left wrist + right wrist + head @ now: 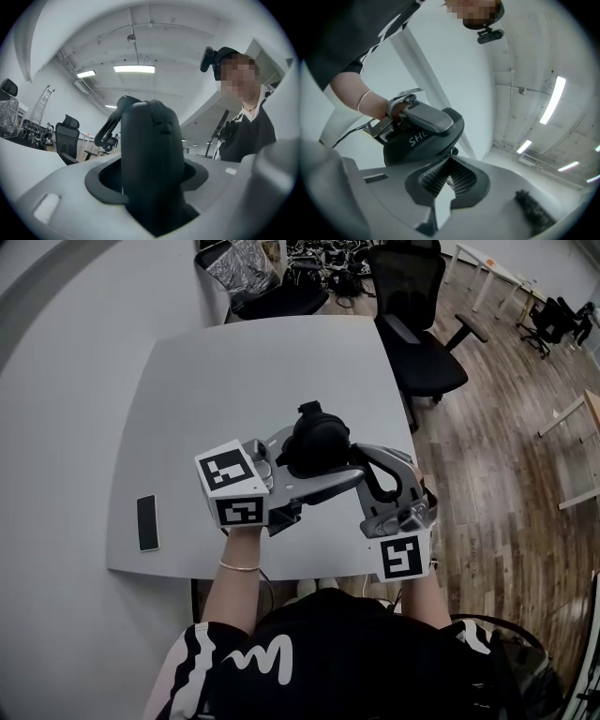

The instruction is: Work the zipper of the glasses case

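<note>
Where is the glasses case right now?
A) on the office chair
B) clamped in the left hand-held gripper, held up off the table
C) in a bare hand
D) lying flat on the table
B: the glasses case fills the gap between the jaws of the left hand-held gripper, with the ceiling behind it, and the head view shows it raised over the table.

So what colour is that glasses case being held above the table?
The glasses case is black; the head view shows it best.
</note>
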A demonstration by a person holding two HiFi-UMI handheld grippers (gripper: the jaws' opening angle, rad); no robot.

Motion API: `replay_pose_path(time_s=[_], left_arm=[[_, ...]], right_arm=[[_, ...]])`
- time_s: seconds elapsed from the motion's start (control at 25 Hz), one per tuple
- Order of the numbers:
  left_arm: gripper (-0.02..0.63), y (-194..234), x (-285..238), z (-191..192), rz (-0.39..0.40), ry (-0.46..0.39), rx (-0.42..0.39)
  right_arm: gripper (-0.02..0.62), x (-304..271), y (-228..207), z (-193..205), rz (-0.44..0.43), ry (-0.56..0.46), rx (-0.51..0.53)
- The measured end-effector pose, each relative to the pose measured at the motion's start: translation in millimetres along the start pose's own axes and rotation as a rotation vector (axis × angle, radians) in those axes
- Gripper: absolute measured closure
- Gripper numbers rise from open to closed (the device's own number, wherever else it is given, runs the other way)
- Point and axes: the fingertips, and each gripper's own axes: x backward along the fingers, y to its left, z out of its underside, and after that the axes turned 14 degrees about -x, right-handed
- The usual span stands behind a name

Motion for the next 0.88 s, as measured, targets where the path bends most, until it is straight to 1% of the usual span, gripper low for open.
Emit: replay_pose_path(time_s=[0.2, 0.36, 0.48, 0.64, 0.8, 0.88], left_arm=[[0.322, 12.9, 1.6, -16.7, -0.089, -0.059, -0.024], [0.322, 24.5, 1.7, -32.7, -0.137, -0.065, -0.070], [0.322, 29.2, 3.7, -44.4, -0.162, -0.092, -0.090], [0.322, 34.9, 2.7, -59.6, -0.178, -0.150, -0.071], [0.322, 38.9, 5.0, -73.2, -0.203, -0.177, -0.103], [0.322, 43.0, 9.8, -78.5, -0.211, -0.194, -0.107]], right_arm=[[0.591, -3.6, 0.5, 5.0, 0.016, 0.003, -0.097], [0.591, -9.7, 0.7, 13.0, 0.029, 0.031, -0.177], [0.591, -11.4, 4.2, 18.5, 0.025, 0.037, -0.235], [0.589, -10.0, 5.7, 21.0, 0.012, 0.022, -0.252], [0.589, -13.3, 19.4, 24.1, -0.018, 0.031, -0.254], [0.589, -18.5, 32.1, 21.9, -0.037, 0.022, -0.284]])
